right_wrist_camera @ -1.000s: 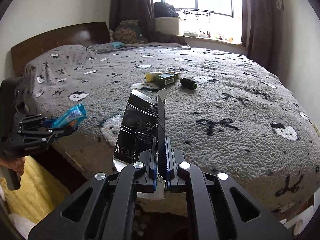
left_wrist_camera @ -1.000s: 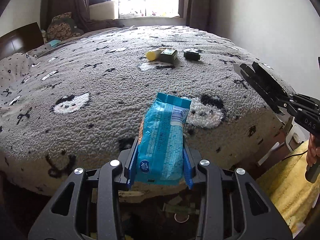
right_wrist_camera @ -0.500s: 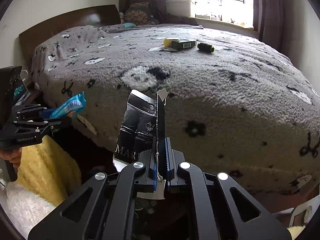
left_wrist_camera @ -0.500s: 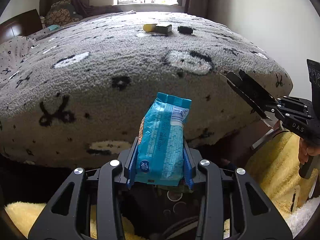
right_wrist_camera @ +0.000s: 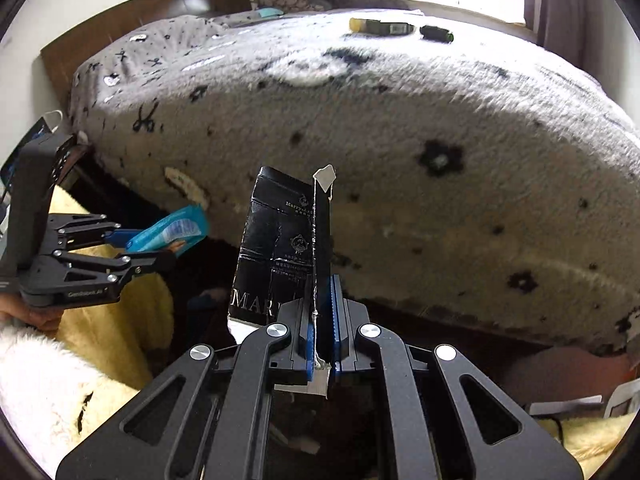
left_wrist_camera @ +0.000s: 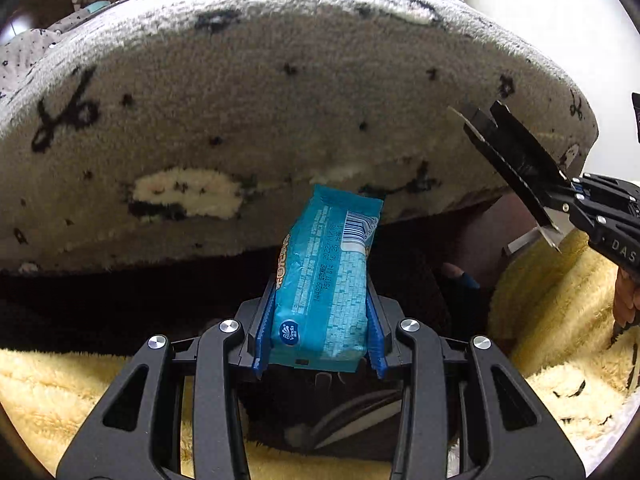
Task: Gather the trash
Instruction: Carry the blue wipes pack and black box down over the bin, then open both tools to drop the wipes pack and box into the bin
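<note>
- Two tongs are in view, each gripping one piece of trash in front of the foot edge of the bed [left_wrist_camera: 280,92].
- The left tongs [left_wrist_camera: 320,332] are clamped on a blue snack wrapper [left_wrist_camera: 328,276]; the blue pads press its two long sides and the wrapper stands upright between them, barcode end uppermost.
- From the right wrist view, the same left tongs [right_wrist_camera: 160,246] appear at the left, the blue snack wrapper [right_wrist_camera: 172,232] jutting out beyond the fingertips.
- The right tongs [right_wrist_camera: 320,320] are fully closed on a flattened black carton [right_wrist_camera: 280,248]; the pads pinch one thin edge, and the printed panel fans out to the left of the jaws.
- In the left wrist view the right tongs [left_wrist_camera: 560,192] enter from the right edge, with the flattened black carton [left_wrist_camera: 508,152] pointing up and left against the side of the bed.
- The bed carries a grey fleece blanket [right_wrist_camera: 400,112] with black and white motifs.
- Three small items lie together on top of the bed, well apart from both tongs: a yellow tube [right_wrist_camera: 358,24], a dark box [right_wrist_camera: 390,28] touching it, and a dark cylinder [right_wrist_camera: 436,33] just beside.
- Yellow plush fabric [left_wrist_camera: 560,312] lies below both tongs; a dark gap shows under the edge of the bed.
- A hand [right_wrist_camera: 36,318] holds the grip of the left tongs.
</note>
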